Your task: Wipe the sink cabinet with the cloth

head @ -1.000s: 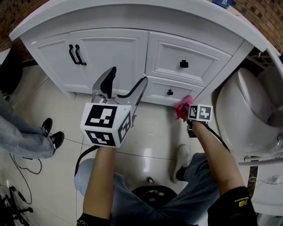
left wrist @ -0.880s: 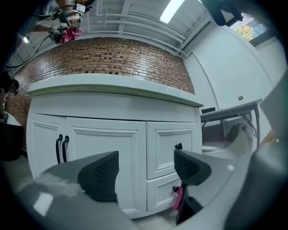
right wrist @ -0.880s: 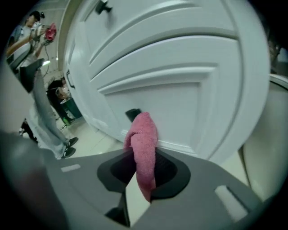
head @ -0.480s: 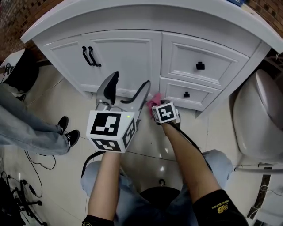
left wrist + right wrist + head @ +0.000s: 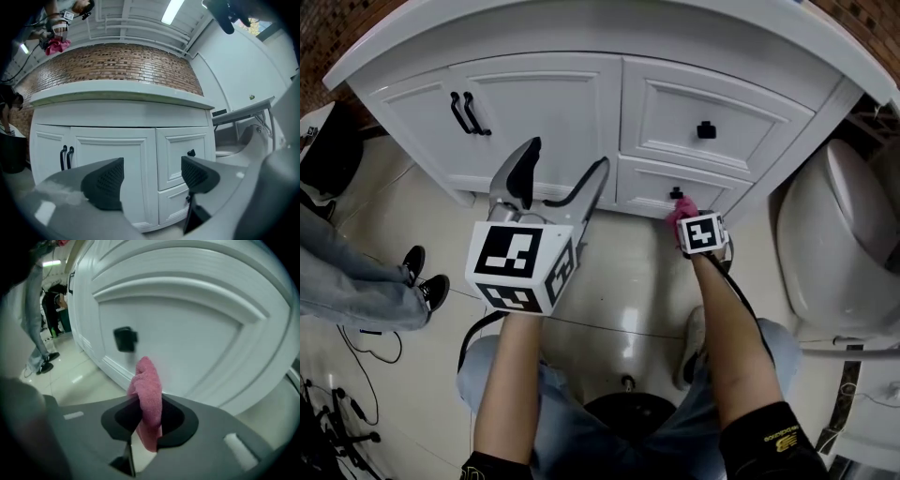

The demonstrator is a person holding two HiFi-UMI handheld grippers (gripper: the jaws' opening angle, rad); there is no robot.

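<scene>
- R gripper (image 5: 149,420): jaws clamped on the pink cloth (image 5: 147,394); cloth bunched into a narrow upright wad, sticking out past the pads, lower end hanging below them
- Cloth in head view (image 5: 680,214): at the front of the lower drawer (image 5: 652,183), low on the R half of the sink cabinet (image 5: 581,103); sits just below and beside the drawer's black knob (image 5: 676,193)
- R gripper view: knob (image 5: 124,339) just L of the cloth tip; tip lies over the drawer's recessed panel; can't tell if it's actually touching the panel
- R gripper's marker cube (image 5: 703,232) faces up, forearm running back twd the person's knee
- L gripper (image 5: 565,161): jaws spread wide, nothing betw. them; held up in front of the cabinet, well apart from it, near the seam betw. the door and the drawers
- L gripper view (image 5: 152,176): both dark pads apart; door panel and drawer stack seen thru the gap; brick wall (image 5: 112,65) above the countertop (image 5: 122,96)
- Cabinet: white; 2 doors on the L w/ a pair of black bar handles (image 5: 464,112); upper drawer (image 5: 722,108) w/ its own black knob above the lower one; white countertop overhanging
- Toilet (image 5: 834,234) just R of the cabinet
- Glossy tile floor (image 5: 619,281) below; person crouched or seated low, in jeans
- 2nd person at far L: jeans leg and black shoes (image 5: 422,277) on the tiles, well apart from both grippers
</scene>
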